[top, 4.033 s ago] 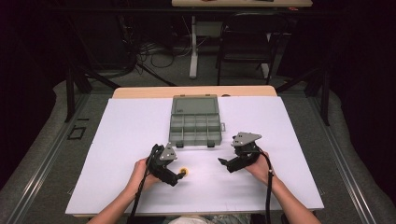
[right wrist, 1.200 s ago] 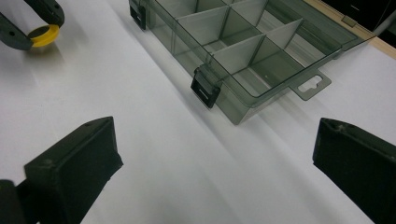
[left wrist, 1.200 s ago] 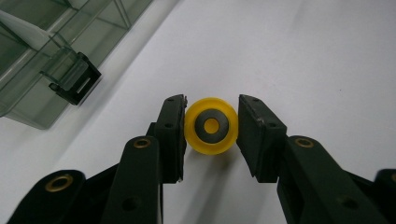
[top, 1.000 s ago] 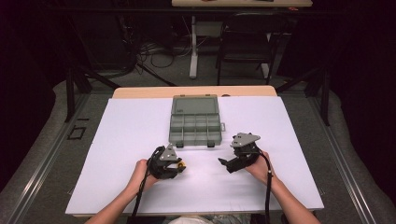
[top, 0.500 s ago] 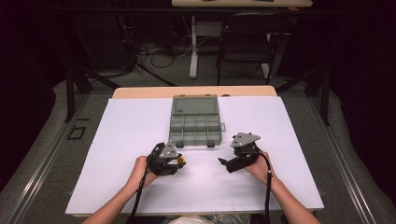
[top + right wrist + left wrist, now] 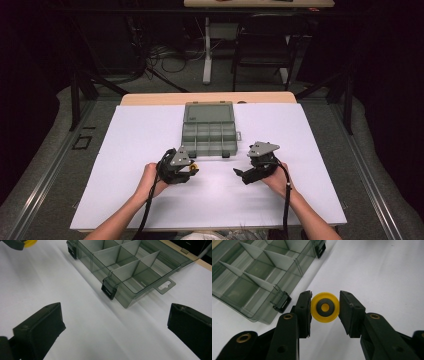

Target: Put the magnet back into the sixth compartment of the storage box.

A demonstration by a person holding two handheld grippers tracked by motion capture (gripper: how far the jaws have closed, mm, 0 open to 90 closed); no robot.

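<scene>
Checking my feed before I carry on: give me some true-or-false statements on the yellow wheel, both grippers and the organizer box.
1. The left gripper is shut on the yellow wheel. True.
2. The right gripper holds a second wheel. False: its jaws stand wide open over bare white sheet.
3. The organizer box lies open, lid folded back. True.
4. The wheel already sits in a compartment. False: it is between the left gripper's jaws, beside the box's near edge.
5. The compartments that show look empty. True.
</scene>
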